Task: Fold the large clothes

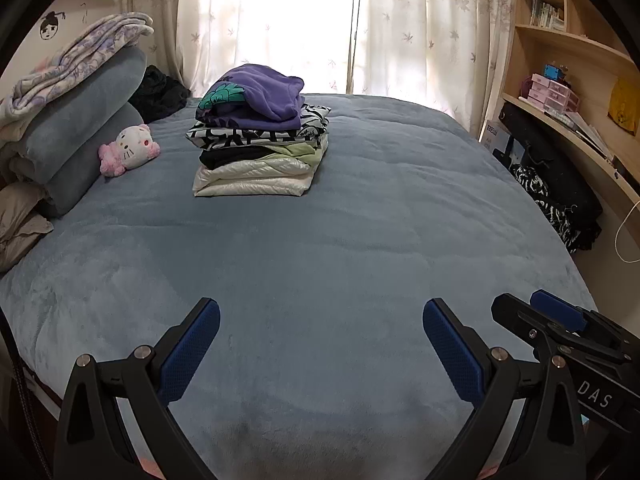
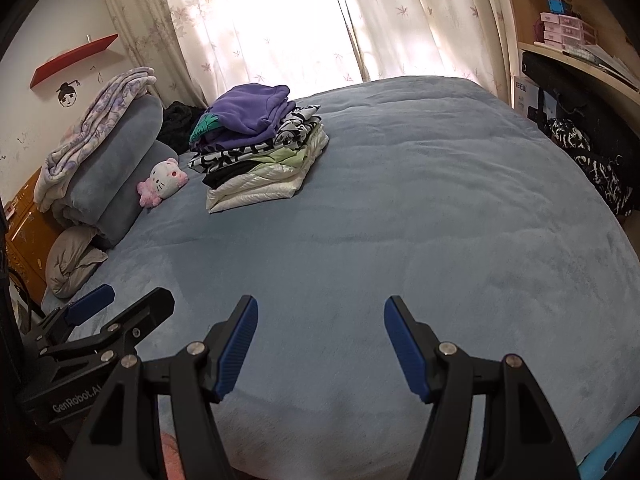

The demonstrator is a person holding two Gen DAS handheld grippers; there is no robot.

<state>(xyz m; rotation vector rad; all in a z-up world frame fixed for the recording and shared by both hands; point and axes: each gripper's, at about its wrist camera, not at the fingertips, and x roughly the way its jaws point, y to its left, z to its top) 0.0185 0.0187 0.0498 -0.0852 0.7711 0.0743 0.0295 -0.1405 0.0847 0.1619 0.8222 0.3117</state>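
Jaws of the left gripper (image 1: 320, 336) are standing wide apart with nothing between them but bare blue bedspread (image 1: 320, 240); jaws of the right gripper (image 2: 320, 332) are likewise standing apart and gripping nothing; both are hanging side by side over the near edge of the bed, tilting downward, the right one showing just beside the left gripper's right finger; the stack of folded clothes (image 1: 260, 136) is sitting well beyond the jaws and a little to their left, a purple garment (image 1: 262, 94) lying on top, black-and-white print, pale green and white layers lying beneath; a pink-and-white plush cat (image 1: 130, 148) is resting left of the stack, just beside rolled grey-blue bedding (image 1: 88, 120); pale curtains (image 1: 420, 20) are glowing far ahead; wooden shelves (image 1: 568, 40) are standing off to the right.
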